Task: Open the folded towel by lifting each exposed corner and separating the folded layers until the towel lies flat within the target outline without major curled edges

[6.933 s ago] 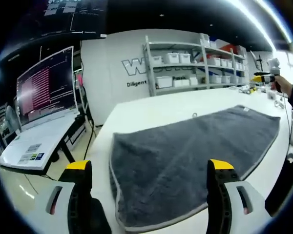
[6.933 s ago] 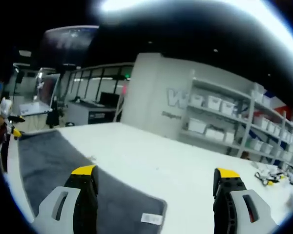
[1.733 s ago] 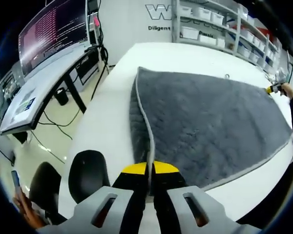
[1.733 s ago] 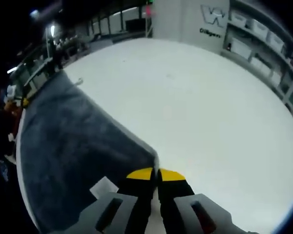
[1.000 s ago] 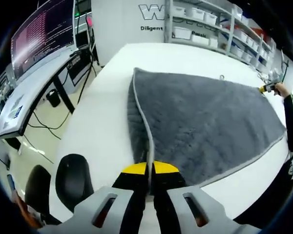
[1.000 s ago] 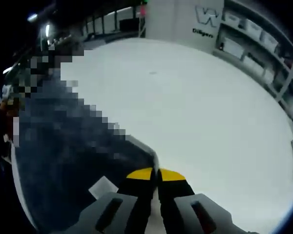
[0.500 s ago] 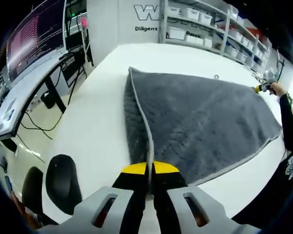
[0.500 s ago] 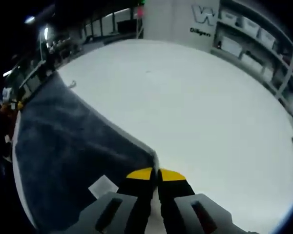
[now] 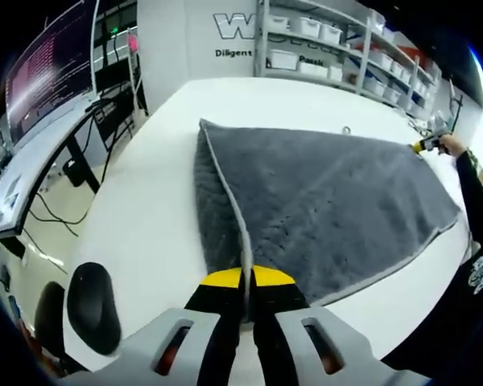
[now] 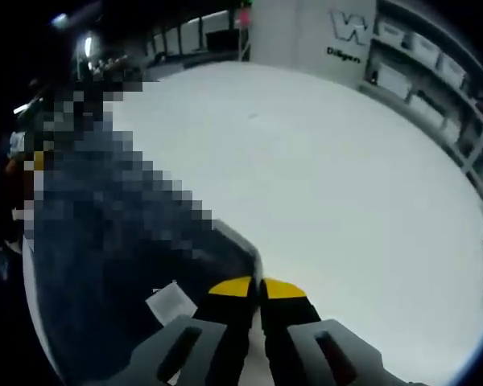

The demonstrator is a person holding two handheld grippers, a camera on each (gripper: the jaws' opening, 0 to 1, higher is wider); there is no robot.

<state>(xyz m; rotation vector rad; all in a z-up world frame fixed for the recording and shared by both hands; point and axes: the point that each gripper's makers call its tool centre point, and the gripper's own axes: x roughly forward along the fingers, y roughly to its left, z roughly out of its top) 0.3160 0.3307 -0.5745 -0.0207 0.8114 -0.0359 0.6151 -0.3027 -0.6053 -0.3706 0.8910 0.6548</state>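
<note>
A grey towel (image 9: 322, 193) with a pale hem is spread across the white table (image 9: 153, 217). My left gripper (image 9: 247, 280) is shut on one corner of it; the hem runs from the yellow tips up to a far corner, and a lower layer shows to its left. My right gripper (image 10: 256, 286) is shut on another towel (image 10: 225, 257) corner, with a white label (image 10: 171, 301) beside it. In the left gripper view the right gripper (image 9: 425, 144) shows small at the far right edge of the towel, held by a hand.
Shelves with white bins (image 9: 322, 48) stand behind the table. A desk with a monitor (image 9: 48, 64) is to the left and a black chair (image 9: 92, 305) sits low left. Bare white table (image 10: 346, 185) stretches beyond the right gripper. A dark sleeve (image 9: 479, 201) is at right.
Both grippers, open above the towel at first, are now shut on its corners. In the last second the left view has drifted slightly over the towel; both grips are unchanged.
</note>
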